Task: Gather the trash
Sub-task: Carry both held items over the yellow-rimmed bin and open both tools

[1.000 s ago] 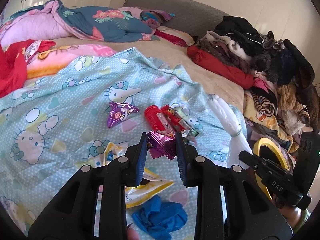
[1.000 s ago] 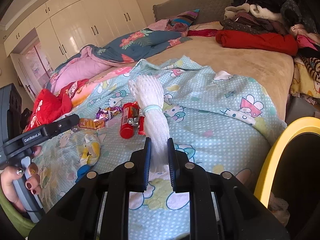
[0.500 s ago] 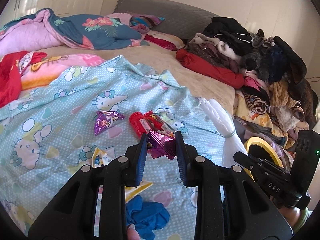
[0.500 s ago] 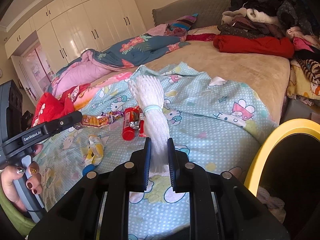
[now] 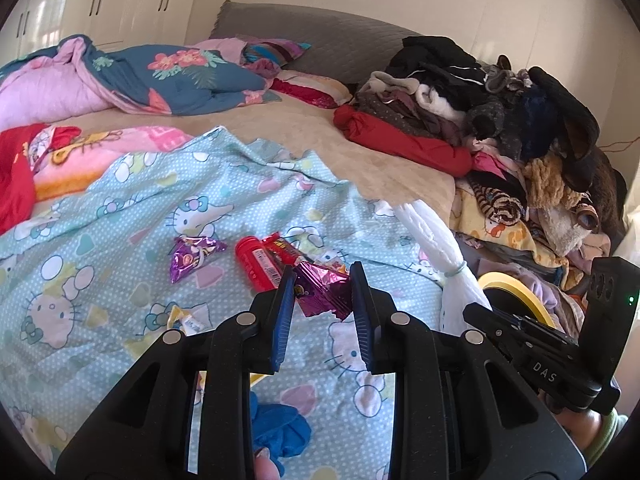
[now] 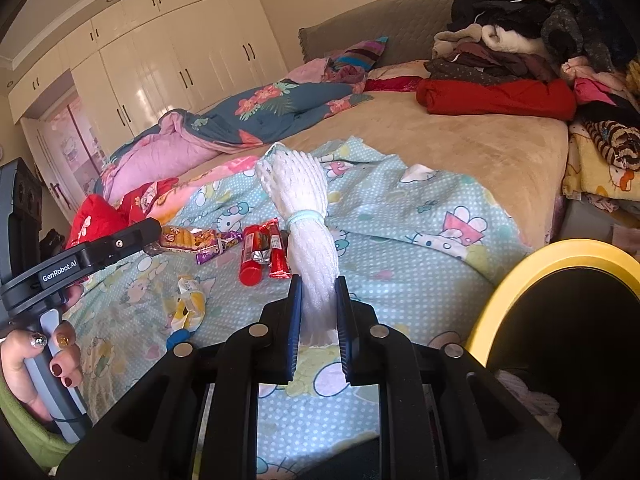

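Sprawling across the bed (image 5: pixel 400 160) is a cartoon-cat blanket (image 5: pixel 100 280) strewn with wrappers. Beside it stands a yellow-rimmed bin (image 6: pixel 560 252). The right tool (image 6: pixel 319 312) pinches a white foam net sleeve (image 6: pixel 308 216) near that rim. The left tool (image 5: pixel 323 300) pinches a crumpled magenta foil wrapper (image 5: pixel 320 286) above the blanket.

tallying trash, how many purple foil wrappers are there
2: one purple wrapper gripped in the left tool, another lying on the sheet; folds may hide others.
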Demonstrator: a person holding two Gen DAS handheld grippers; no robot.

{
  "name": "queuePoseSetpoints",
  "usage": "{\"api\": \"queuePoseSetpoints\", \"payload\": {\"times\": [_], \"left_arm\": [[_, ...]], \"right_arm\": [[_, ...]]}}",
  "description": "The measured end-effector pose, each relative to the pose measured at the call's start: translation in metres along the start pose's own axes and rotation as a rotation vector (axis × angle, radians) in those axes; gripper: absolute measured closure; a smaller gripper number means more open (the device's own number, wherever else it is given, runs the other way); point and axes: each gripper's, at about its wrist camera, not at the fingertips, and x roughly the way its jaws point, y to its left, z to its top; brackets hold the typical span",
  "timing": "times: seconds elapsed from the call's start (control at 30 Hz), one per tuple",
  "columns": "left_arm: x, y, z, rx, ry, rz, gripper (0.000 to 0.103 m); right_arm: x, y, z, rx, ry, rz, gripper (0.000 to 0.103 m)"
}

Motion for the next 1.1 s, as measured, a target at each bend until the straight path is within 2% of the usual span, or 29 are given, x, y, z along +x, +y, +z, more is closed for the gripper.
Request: {"api": "queuePoseSetpoints", "payload": {"times": [0.63,1.1], "left_arm": [[-0.005,-0.044,-0.001,0.081,-0.010,-0.058,0.082],[0.000,-0.095,-0.011,0.175,0.008,-0.128,0.082]], "right_arm": [[-0.040,-0.045,-0.002,0.063,-0.040,-0.070,0.087],[-0.064,-0.092,-0.004,0.129,-0.059,-0.156,0.087]]}}
